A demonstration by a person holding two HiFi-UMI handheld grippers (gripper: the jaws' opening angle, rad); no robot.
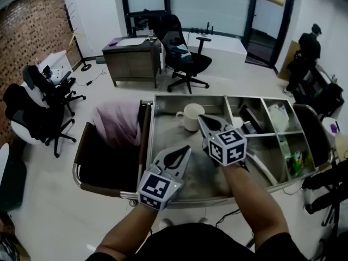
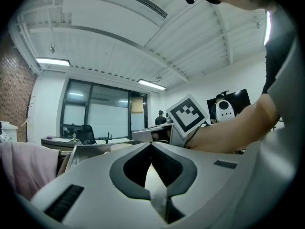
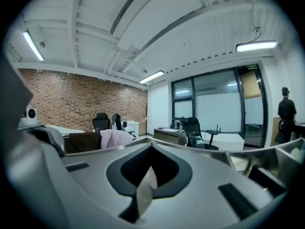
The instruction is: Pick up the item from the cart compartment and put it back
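Note:
A white mug (image 1: 190, 116) stands in the large steel compartment of the cart (image 1: 164, 140), toward its back. My right gripper (image 1: 200, 118) hovers over that compartment with its tips by the mug's right side; whether they touch it I cannot tell. Its jaws are shut with nothing between them, as the right gripper view (image 3: 151, 147) also shows. My left gripper (image 1: 185, 149) is lower and nearer to me, over the tray's front part. Its jaws are shut and empty too, seen in the left gripper view (image 2: 151, 145).
Small compartments on the cart's right hold a white bag (image 1: 278, 116), a dark item (image 1: 251, 122) and a green pack (image 1: 295, 163). A pink cloth (image 1: 116, 122) lies in the dark bin at the cart's left. Office chairs, a desk (image 1: 132, 58) and a person (image 1: 308, 53) stand around.

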